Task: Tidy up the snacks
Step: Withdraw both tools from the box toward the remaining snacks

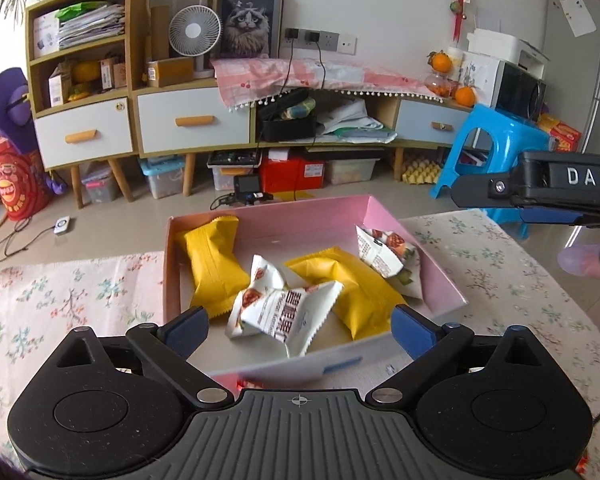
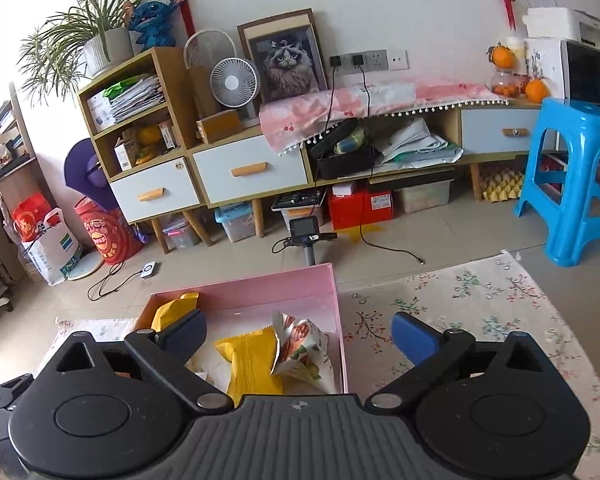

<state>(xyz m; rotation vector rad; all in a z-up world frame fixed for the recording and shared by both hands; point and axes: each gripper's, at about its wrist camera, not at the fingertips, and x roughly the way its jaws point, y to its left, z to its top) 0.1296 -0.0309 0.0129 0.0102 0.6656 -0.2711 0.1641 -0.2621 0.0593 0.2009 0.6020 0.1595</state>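
A pink open box (image 1: 440, 268) sits on the floral tablecloth (image 1: 72, 300). Inside lie two yellow snack packs, one at the left (image 1: 214, 264) and one in the middle (image 1: 352, 292), and two white printed packs, one at the front (image 1: 284, 312) and one at the right (image 1: 392, 260). My left gripper (image 1: 300, 328) is open and empty, its jaws spread just above the box's near edge. My right gripper (image 2: 300, 334) is open and empty over the box's right wall (image 2: 340, 320); the yellow pack (image 2: 252, 364) and white pack (image 2: 300, 348) lie between its fingers. The right gripper's body (image 1: 540, 188) shows at the far right of the left wrist view.
Beyond the table's far edge are a tiled floor, a low cabinet with drawers (image 1: 192, 120), storage bins beneath it, a blue plastic stool (image 2: 580, 184) at the right and cables on the floor. Bare tablecloth (image 2: 480, 312) lies to the right of the box.
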